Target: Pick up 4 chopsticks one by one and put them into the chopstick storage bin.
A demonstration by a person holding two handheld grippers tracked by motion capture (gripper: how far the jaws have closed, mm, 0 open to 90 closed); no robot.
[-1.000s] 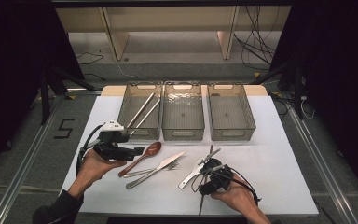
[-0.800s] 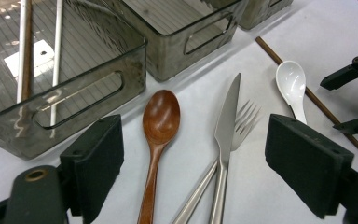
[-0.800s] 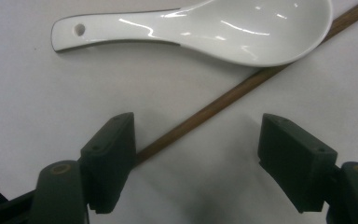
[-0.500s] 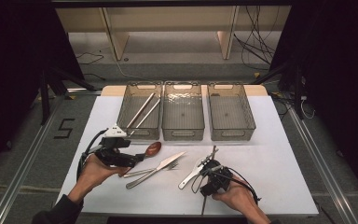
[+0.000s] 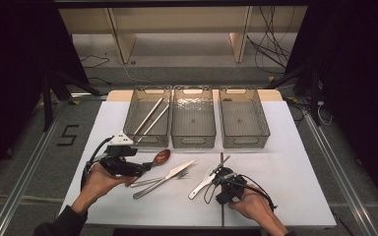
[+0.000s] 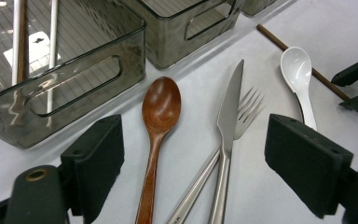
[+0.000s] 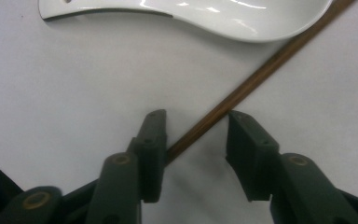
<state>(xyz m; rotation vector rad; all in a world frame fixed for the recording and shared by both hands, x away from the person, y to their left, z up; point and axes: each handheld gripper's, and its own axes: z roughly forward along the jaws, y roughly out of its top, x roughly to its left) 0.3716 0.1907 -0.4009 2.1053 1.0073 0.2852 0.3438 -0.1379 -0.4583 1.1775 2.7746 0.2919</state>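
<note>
Three bins [image 5: 194, 118]; two spoons, one knife [image 6: 227, 122], one fork [image 6: 248, 108].

Wooden spoon [image 6: 157, 135], knife [image 6: 226, 140] and fork [image 6: 214, 158] handles ran off the left gripper view's lower edge; the white spoon [image 7: 191, 16] was cropped by the right gripper view's top edge.

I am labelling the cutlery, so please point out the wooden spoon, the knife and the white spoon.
wooden spoon [image 6: 161, 103], left gripper view, on its bowl
knife [image 6: 230, 103], left gripper view, on its blade
white spoon [image 6: 296, 68], left gripper view, on its bowl
</note>
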